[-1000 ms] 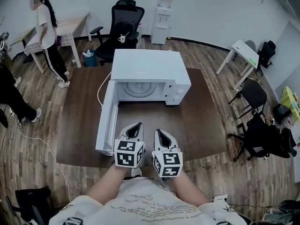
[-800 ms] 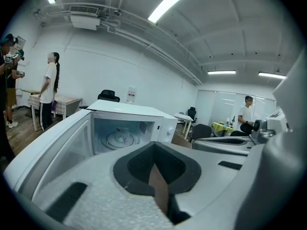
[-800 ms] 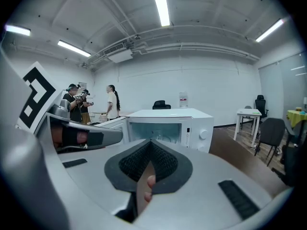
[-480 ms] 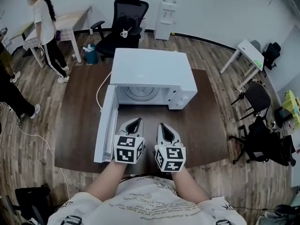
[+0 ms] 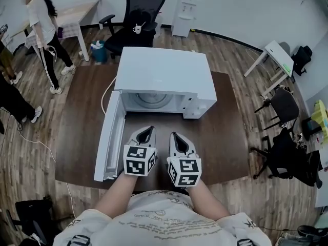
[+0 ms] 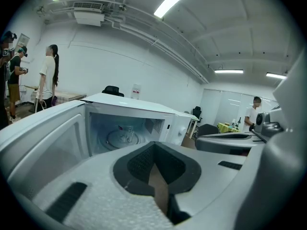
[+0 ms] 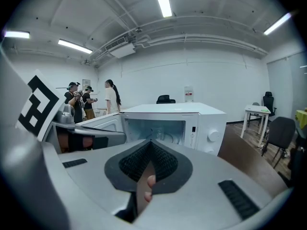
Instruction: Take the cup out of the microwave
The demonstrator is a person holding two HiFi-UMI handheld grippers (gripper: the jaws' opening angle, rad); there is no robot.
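Note:
The white microwave point(image 5: 164, 70) stands at the back of a brown table point(image 5: 225, 137), its door point(image 5: 108, 137) swung open to the left. In the left gripper view a clear glass cup point(image 6: 127, 132) stands on the turntable inside the microwave point(image 6: 139, 108). It shows only faintly in the right gripper view point(image 7: 158, 136). My left gripper point(image 5: 148, 130) and right gripper point(image 5: 173, 135) hover side by side over the table, a short way in front of the opening. Both are shut and hold nothing. The left jaws point(image 6: 153, 145) and right jaws point(image 7: 150, 142) point at the cavity.
The open door runs along the left gripper's left side. Behind the table stand a black office chair point(image 5: 136, 14) with a white mug on its seat and a water dispenser point(image 5: 184, 4). People point(image 5: 41, 19) stand at the far left. A white desk point(image 5: 279, 55) and dark chairs are on the right.
The head view has shifted, so the microwave sits lower and larger in the frame. Both grippers stay shut in front of it, side by side. The person at the back left has walked a little.

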